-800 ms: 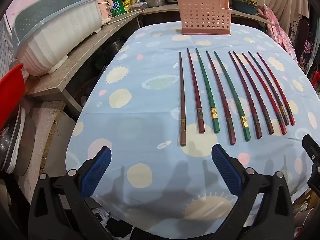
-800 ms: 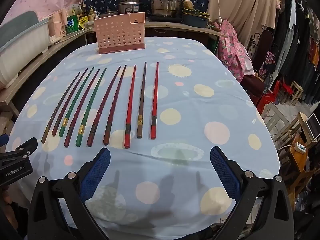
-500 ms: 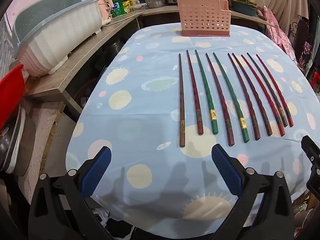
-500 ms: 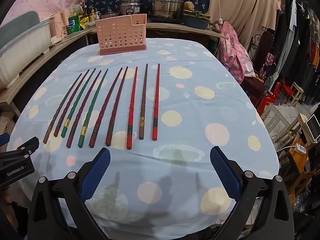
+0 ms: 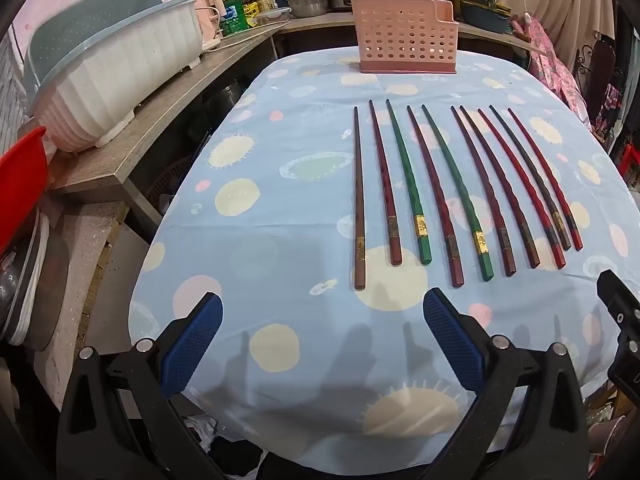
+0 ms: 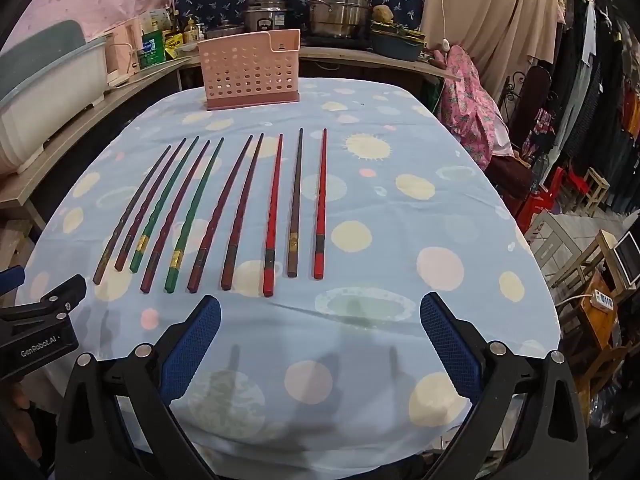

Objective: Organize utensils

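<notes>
Several chopsticks, brown, dark red, green and bright red, lie side by side in a row (image 5: 460, 196) on the blue spotted tablecloth (image 5: 272, 240); the row also shows in the right wrist view (image 6: 224, 208). A pink perforated utensil holder (image 5: 406, 36) stands upright at the far end of the table, also in the right wrist view (image 6: 250, 70). My left gripper (image 5: 322, 340) is open and empty, just short of the near ends of the leftmost chopsticks. My right gripper (image 6: 320, 340) is open and empty, near the rightmost chopsticks' ends.
A white and teal dish rack (image 5: 116, 60) sits on a wooden counter (image 5: 132, 136) left of the table. Pots (image 6: 338, 6) and bottles (image 6: 154, 46) stand on the back counter. Chairs and hanging clothes (image 6: 600, 112) are to the right. A red basin (image 5: 20, 176) is at far left.
Both grippers have moved slightly forward and up over the table; the chopsticks sit a little lower and closer in each view. Nothing was grasped.
</notes>
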`<state>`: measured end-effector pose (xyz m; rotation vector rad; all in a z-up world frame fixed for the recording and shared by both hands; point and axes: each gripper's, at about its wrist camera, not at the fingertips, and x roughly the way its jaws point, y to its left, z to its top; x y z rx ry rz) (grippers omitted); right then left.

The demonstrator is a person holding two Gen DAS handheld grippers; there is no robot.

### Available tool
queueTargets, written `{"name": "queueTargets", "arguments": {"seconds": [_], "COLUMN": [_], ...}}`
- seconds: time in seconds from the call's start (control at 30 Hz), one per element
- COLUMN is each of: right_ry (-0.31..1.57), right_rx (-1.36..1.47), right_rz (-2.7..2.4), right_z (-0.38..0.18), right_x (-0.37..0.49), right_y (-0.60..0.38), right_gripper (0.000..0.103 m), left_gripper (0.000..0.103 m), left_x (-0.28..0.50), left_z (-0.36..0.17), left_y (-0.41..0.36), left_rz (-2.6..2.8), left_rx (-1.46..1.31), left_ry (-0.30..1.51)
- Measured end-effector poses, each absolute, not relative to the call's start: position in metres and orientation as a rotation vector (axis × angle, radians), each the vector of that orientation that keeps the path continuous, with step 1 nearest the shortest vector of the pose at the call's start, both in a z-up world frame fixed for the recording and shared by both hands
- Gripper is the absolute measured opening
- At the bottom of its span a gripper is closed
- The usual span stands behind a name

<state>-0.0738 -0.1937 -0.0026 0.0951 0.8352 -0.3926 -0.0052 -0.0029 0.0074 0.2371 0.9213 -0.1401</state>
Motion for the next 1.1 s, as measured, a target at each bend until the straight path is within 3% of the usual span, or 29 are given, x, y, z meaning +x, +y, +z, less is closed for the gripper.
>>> {"name": "queueTargets", "arguments": {"seconds": [1.1], "right_ry": [0.833], "right_rx": [0.100], "right_rz": [-0.390], "right_z": [-0.0006], "right_x": [-0.0740], "right_y": [-0.1923], "right_gripper": [0.096], "left_gripper": [0.096], "left_x": [-0.0068], "left_z": [0.0132], "left_y": [0.0029], "left_rz": [-0.145], "left_rx": [0.232], "left_ry": [0.904]}}
